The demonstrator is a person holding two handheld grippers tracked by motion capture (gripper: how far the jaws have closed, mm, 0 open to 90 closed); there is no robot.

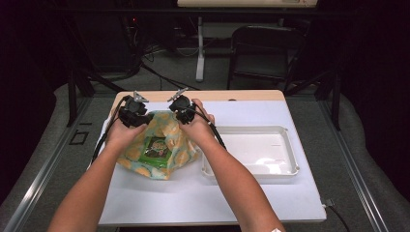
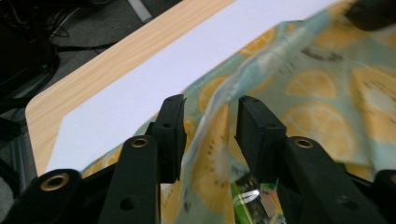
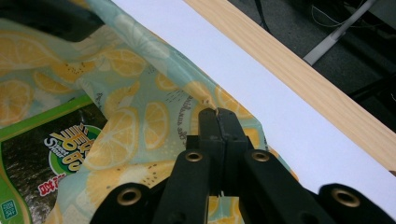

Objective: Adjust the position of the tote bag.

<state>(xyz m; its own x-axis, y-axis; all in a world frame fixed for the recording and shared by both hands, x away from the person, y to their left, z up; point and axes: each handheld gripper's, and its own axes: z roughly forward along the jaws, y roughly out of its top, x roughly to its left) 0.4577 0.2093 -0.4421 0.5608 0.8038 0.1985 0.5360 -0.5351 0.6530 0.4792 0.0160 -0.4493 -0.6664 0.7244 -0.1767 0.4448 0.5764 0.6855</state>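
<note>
Lemon-printed plastic, a pale green bag [image 1: 162, 145] patterned with yellow citrus slices, lies on the white table cover [image 1: 193, 203] at the left of the table, just beside an empty white tray [image 1: 251, 154]. Inside it, seen through the mouth, sits a green seaweed snack packet [image 1: 155, 148]. The person works at the bag's far edge with both tools. The right gripper [image 3: 218, 116] has its jaws pressed fully together on a pinch of the bag's rim, so that side of the opening is held. The left gripper [image 2: 208, 135] stands with its jaws parted; a fold of the bag's film runs up between them, but the pads do not press on it, so it holds nothing at this moment.

My reading is that the step in hand is getting a hold on both sides of the bag's mouth, either to spread it open or to lift it, with the packet as the thing to be got out toward the tray. The next move calls for the left jaws to close on a single layer of film, not both walls at once, and then for the two hands to draw apart gently, since the thin plastic could slip or tear
</note>
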